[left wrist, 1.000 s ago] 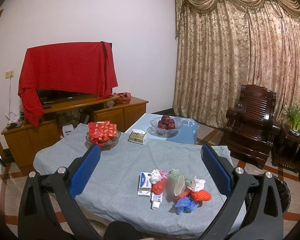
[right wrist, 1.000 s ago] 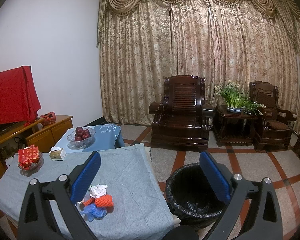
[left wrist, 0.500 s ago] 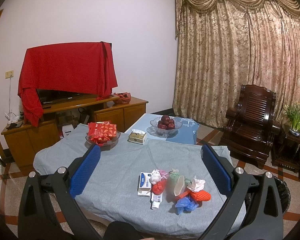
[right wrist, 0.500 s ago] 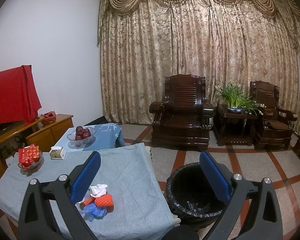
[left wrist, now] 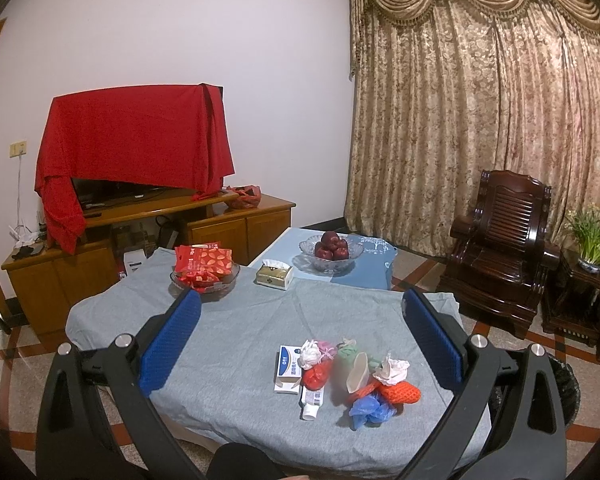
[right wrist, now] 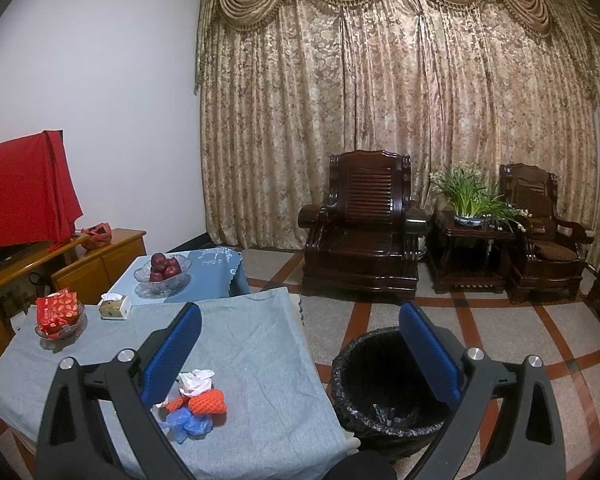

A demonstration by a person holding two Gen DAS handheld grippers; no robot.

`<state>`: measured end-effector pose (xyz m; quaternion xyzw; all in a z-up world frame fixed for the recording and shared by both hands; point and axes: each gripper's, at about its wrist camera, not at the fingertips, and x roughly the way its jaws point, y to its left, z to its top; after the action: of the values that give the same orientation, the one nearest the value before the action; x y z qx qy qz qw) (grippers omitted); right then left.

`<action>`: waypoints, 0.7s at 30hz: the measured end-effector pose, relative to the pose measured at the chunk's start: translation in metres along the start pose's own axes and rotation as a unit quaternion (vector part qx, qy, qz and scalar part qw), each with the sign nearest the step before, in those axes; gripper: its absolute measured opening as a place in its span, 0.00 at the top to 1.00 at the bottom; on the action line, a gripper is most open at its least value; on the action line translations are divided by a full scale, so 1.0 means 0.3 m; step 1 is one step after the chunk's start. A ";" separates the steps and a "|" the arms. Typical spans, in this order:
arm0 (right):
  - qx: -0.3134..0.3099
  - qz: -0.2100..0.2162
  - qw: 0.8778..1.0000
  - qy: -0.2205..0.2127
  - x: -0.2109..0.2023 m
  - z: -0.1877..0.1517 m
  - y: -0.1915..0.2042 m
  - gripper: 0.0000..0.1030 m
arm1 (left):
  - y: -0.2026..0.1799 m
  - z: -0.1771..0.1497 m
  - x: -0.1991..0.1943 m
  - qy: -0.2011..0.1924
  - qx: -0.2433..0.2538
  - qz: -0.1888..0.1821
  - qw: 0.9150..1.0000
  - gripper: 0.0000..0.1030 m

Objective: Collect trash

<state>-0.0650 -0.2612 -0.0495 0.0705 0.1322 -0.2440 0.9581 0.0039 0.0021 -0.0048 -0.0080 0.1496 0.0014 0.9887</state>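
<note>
We hold the left hand-held gripper (left wrist: 300, 344) above the near edge of the bench (left wrist: 240, 320), its blue fingers spread wide and empty, and the trash pile (left wrist: 348, 372) lies ahead and below, between the fingers but nearer the right one. From left to right in that view the pile runs from a small white-and-blue box (left wrist: 288, 368) and a white tube (left wrist: 311, 402), through crumpled tissue and a red scrap, to an orange net sleeve (left wrist: 402, 392) with a blue plastic wad (left wrist: 370, 408) just in front of it; the cluster's long axis lies roughly across our line of approach. The right hand-held gripper (right wrist: 300, 348) is likewise spread and holds nothing; from it only the pile's right end shows, low and to the left beside its left finger: white tissue (right wrist: 196, 382), the orange net sleeve (right wrist: 208, 402), the blue wad. The bin (right wrist: 384, 392), lined in black, stands on the floor just off the bench's right edge, squarely ahead of this gripper. We judge the left hand better lined up on the pile and the right closer to the bin. The left view shows the whole pile but only a sliver of the bin at its far right; the right view shows the bin's open mouth and hides the box and tube.
</note>
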 end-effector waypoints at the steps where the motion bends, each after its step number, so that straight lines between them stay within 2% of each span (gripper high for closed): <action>1: 0.000 0.000 1.000 0.000 0.001 0.003 0.005 0.06 | 0.000 0.000 0.000 0.000 0.000 0.000 1.000 0.05; 21: -0.004 0.000 1.000 0.006 0.000 0.018 0.002 0.06 | -0.019 0.006 -0.002 0.007 0.000 0.001 1.000 0.05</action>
<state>-0.0635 -0.2618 -0.0445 0.0680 0.1394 -0.2427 0.9576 0.0041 -0.0034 -0.0028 -0.0080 0.1570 0.0024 0.9876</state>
